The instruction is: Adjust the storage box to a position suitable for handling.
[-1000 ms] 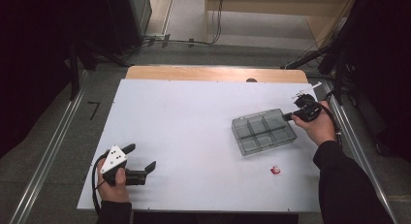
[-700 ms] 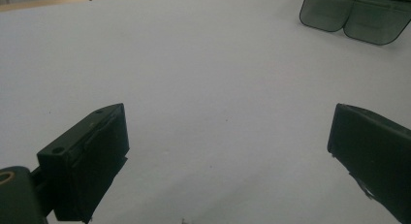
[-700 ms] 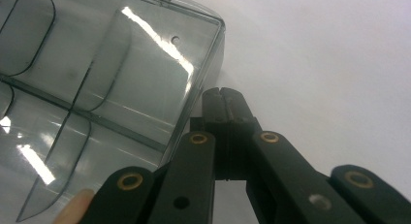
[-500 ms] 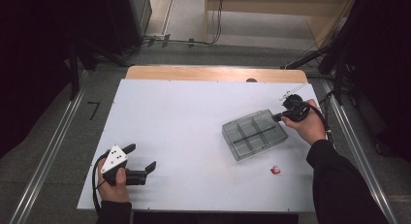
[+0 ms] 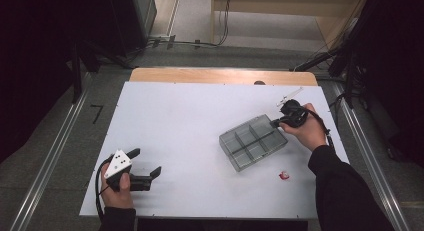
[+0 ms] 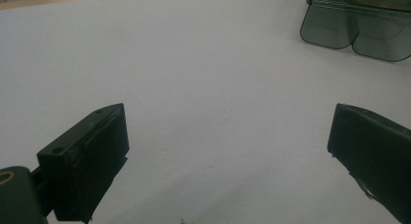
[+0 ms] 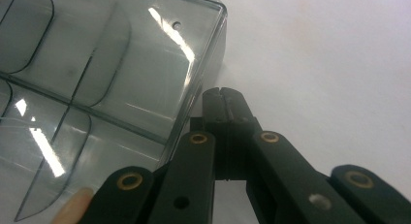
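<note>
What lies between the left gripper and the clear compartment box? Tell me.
Nothing: bare white table runs from the open left gripper to the clear compartment box. Both the high view and the left gripper view show that stretch bare.

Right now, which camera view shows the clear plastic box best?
The high view: the whole box with its six compartments is visible. The right gripper view shows one corner close up; the left gripper view shows only its edge.

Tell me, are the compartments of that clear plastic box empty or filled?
Empty. Through the box the white table shows in each compartment in the high view, and the right gripper view shows bare dividers.
</note>
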`<state>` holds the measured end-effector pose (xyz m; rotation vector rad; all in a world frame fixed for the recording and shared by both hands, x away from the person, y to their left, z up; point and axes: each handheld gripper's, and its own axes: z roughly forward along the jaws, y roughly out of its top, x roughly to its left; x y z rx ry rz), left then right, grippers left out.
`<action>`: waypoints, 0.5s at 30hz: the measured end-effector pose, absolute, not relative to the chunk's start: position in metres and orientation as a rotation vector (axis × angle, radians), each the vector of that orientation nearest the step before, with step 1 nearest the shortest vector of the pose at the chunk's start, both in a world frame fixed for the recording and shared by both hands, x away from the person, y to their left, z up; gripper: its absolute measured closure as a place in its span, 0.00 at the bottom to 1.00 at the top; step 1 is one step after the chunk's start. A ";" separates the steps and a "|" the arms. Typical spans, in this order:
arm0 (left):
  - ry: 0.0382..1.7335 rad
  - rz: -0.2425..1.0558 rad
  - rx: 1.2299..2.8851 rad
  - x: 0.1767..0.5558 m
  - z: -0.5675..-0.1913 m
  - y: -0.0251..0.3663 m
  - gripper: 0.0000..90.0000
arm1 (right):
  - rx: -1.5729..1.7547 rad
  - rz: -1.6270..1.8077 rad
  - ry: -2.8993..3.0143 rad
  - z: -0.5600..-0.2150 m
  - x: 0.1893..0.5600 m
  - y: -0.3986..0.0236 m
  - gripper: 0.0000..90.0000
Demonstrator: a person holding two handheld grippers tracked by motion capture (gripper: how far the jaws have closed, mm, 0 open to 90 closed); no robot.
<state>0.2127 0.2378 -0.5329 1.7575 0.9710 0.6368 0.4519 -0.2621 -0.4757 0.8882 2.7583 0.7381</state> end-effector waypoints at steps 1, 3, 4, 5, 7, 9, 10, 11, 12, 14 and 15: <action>0.971 0.636 1.758 0.213 -0.533 0.238 0.01 | 0.871 0.743 2.767 -0.476 0.451 -0.257 0.98; 0.971 0.635 1.759 0.213 -0.533 0.238 0.01 | 0.871 0.747 2.768 -0.476 0.450 -0.255 0.98; 0.970 0.635 1.759 0.213 -0.533 0.238 0.01 | 0.869 0.756 2.770 -0.477 0.449 -0.252 0.98; 0.971 0.634 1.758 0.213 -0.533 0.238 0.01 | 0.858 0.762 2.782 -0.477 0.448 -0.248 0.98; 0.970 0.633 1.758 0.213 -0.533 0.238 0.01 | 0.841 0.759 2.794 -0.477 0.447 -0.244 0.98; 0.971 0.635 1.760 0.213 -0.533 0.238 0.01 | 0.827 0.758 2.801 -0.477 0.446 -0.241 0.98; 0.971 0.634 1.759 0.213 -0.533 0.238 0.01 | 0.821 0.759 2.805 -0.477 0.445 -0.239 0.98; 0.971 0.634 1.759 0.213 -0.533 0.238 0.01 | 0.815 0.763 2.811 -0.477 0.444 -0.237 0.98; 0.971 0.634 1.759 0.213 -0.533 0.238 0.01 | 0.800 0.770 2.820 -0.478 0.443 -0.234 0.98; 0.971 0.633 1.759 0.213 -0.533 0.238 0.01 | 0.786 0.768 2.827 -0.478 0.440 -0.230 0.98; 0.970 0.633 1.759 0.213 -0.533 0.238 0.01 | 0.788 0.768 2.831 -0.478 0.439 -0.229 0.98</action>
